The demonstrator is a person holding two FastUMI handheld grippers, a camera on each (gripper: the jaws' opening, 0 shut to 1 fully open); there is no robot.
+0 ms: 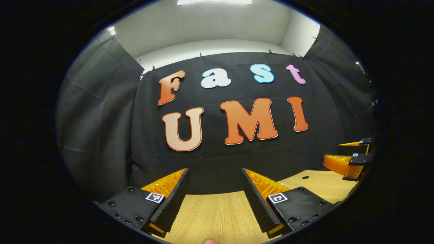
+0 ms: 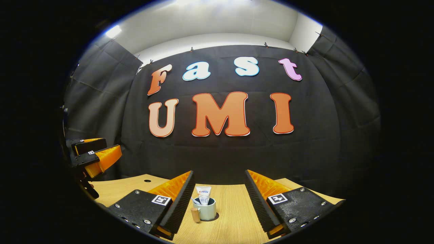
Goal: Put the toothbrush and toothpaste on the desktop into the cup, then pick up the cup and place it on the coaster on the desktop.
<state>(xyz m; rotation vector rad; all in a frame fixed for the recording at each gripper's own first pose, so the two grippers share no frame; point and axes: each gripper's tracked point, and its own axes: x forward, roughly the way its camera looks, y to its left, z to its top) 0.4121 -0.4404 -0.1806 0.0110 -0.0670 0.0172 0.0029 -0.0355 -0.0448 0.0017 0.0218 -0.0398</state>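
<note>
The left tongs point(image 1: 215, 183), black bodies with orange backs and ribbed black pads, stand wide apart over bare pale wood-grain tabletop point(image 1: 217, 213), with nothing between the fingers. In the left gripper view the right tongs point(image 1: 352, 157) show far off at the right edge, above the tabletop, seen from the side; from there I cannot tell how their fingers stand. In the right gripper view the right tongs point(image 2: 218, 184) are likewise spread wide and hold nothing, raised above the same wooden tabletop point(image 2: 237, 217). Between their fingers, nearer the left one and farther along the tabletop, stands a small pale grey-green ceramic cup point(image 2: 206, 208) with a light wooden handle point(image 2: 195, 214) on its left side. A white toothpaste tube point(image 2: 203, 195) stands upright in the cup, its flat end topmost and rising above the rim. Beside the tube, a thin pale stem leans out over the cup's left rim, most likely the toothbrush point(image 2: 194, 200), though it is too small to be sure. The cup rests straight on the wood, apart from both fingers. At the left edge of the right gripper view the left tongs point(image 2: 93, 156) hang above the tabletop, well apart from the cup. A small dark round hole point(image 2: 147, 180) marks the tabletop near its back edge.
</note>
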